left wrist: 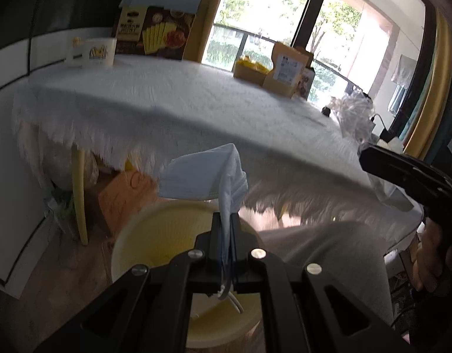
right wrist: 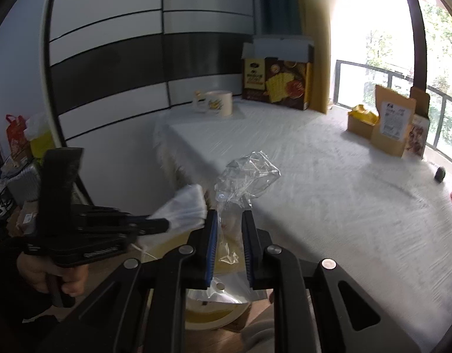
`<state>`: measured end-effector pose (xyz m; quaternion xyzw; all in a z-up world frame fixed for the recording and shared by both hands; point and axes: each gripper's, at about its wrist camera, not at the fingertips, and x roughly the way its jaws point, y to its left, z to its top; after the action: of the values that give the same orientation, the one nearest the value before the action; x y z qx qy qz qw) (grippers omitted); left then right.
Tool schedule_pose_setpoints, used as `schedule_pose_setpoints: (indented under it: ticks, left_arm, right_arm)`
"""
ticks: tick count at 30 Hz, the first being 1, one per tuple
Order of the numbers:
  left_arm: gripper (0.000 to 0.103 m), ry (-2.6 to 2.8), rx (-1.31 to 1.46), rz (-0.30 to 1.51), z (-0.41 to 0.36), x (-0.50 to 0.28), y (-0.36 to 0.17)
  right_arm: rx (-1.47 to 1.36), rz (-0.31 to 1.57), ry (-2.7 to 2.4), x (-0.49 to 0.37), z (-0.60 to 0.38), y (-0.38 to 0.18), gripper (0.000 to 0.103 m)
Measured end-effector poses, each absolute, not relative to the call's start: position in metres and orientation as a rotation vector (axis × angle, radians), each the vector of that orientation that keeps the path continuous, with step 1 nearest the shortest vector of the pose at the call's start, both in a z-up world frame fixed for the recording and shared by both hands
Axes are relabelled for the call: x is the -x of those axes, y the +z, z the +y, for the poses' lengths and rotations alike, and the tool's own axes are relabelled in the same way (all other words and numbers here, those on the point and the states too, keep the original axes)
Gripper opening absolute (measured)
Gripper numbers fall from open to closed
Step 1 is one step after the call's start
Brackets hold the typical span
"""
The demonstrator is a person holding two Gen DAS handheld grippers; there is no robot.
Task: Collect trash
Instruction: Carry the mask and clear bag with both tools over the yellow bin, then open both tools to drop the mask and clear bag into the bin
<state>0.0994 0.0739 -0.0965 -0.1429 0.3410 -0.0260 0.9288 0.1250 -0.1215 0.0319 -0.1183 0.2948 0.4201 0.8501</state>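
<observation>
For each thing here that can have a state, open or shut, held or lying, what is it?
Left tool: shut on the white face mask.
Right tool: shut on the crumpled clear plastic wrapper.
Round pale yellow bin: open, on the floor below both tools.
Brown cracker box: upright, top flap open.

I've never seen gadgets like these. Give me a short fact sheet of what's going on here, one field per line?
Left gripper: shut on a pale blue face mask
Right gripper: shut on a clear plastic wrapper
Bin: cream basket on the floor, below both grippers
Table: white fringed cloth
On table: cracker box, mug, brown pouch
</observation>
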Motion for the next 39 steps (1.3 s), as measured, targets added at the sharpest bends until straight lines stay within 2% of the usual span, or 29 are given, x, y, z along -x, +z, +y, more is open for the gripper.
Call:
schedule_pose_setpoints:
  ticks: [7, 10, 11, 12, 14, 33, 37, 39]
  left_arm:
    - [0.004, -0.014, 0.316, 0.800, 0.078, -0.113, -0.128]
    - [0.007, -0.010, 0.342, 0.819, 0.083, -0.118, -0.137]
    - [0.014, -0.002, 0.346, 0.829, 0.085, -0.120, -0.140]
    - [0.027, 0.003, 0.352, 0.835, 0.087, -0.120, -0.143]
    - [0.036, 0.004, 0.371, 0.836, 0.092, -0.119, -0.146]
    - [0.036, 0.134, 0.359, 0.763, 0.154, -0.088, -0.130]
    - [0.036, 0.134, 0.364, 0.754, 0.159, -0.083, -0.128]
    - [0.037, 0.132, 0.364, 0.746, 0.158, -0.082, -0.126]
  right_arm:
    - [0.223, 0.671, 0.902, -0.127, -0.118, 0.007, 0.015]
    - [0.209, 0.700, 0.901, -0.138, -0.117, -0.001, 0.015]
    - [0.210, 0.705, 0.900, -0.141, -0.117, -0.003, 0.015]
    - [0.213, 0.712, 0.901, -0.143, -0.116, -0.005, 0.015]
    - [0.214, 0.727, 0.905, -0.148, -0.114, -0.010, 0.015]
    - [0.287, 0.919, 0.979, -0.169, -0.051, -0.084, 0.016]
    - [0.310, 0.943, 0.952, -0.170, -0.044, -0.091, 0.027]
    - [0.310, 0.950, 0.946, -0.169, -0.043, -0.092, 0.029]
